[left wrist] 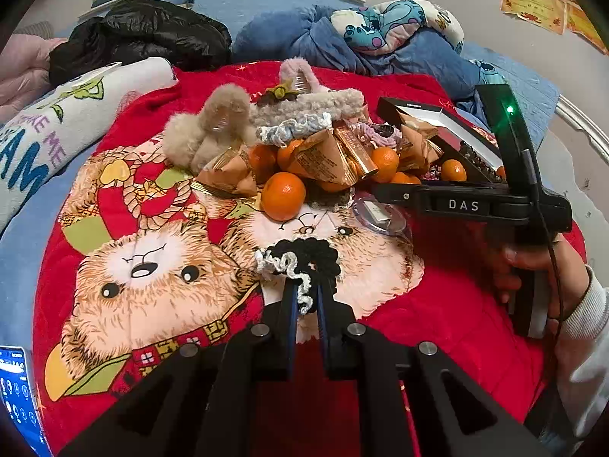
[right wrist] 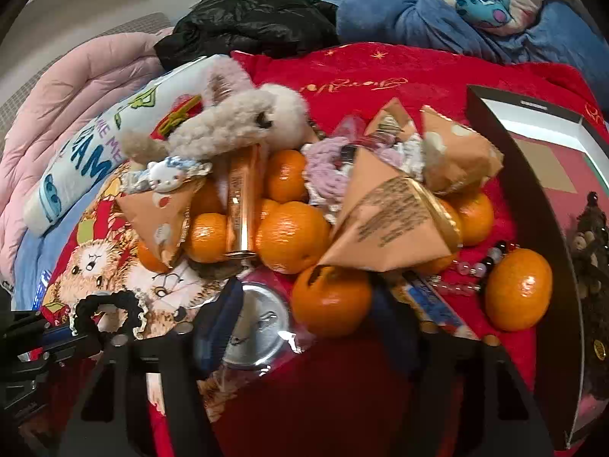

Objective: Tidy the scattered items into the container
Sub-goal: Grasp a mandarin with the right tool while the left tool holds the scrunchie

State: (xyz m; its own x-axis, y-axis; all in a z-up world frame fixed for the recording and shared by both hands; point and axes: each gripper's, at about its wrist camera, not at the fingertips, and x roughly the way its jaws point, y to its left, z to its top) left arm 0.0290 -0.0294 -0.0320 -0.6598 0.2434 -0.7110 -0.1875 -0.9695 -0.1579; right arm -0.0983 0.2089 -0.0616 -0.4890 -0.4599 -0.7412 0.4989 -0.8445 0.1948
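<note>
My left gripper (left wrist: pixel 304 285) is shut on a black and white scrunchie (left wrist: pixel 300 262) on the red bear blanket (left wrist: pixel 456 304). Behind it is a heap of mandarins (left wrist: pixel 283 196), orange pyramid packets (left wrist: pixel 319 156), fluffy hair clips (left wrist: pixel 213 129) and scrunchies. The black box (left wrist: pixel 437 114) with a white rim and red floor (right wrist: pixel 533 122) lies open at the right. My right gripper (right wrist: pixel 308 293), blurred, stands over the heap's near edge. A mandarin (right wrist: pixel 331 301) and a clear foil-topped cup (right wrist: pixel 259 327) show between its fingers, and the pads are not seen pressing either one.
A white printed pillow (left wrist: pixel 57 133) lies left, with a black jacket (left wrist: pixel 144 34) and blue bedding (left wrist: pixel 342 38) behind. A phone (left wrist: pixel 15 392) sits at the lower left. A hand (left wrist: pixel 533 266) holds the right gripper. A bead bracelet (right wrist: pixel 472 266) and another mandarin (right wrist: pixel 517 289) lie beside the box.
</note>
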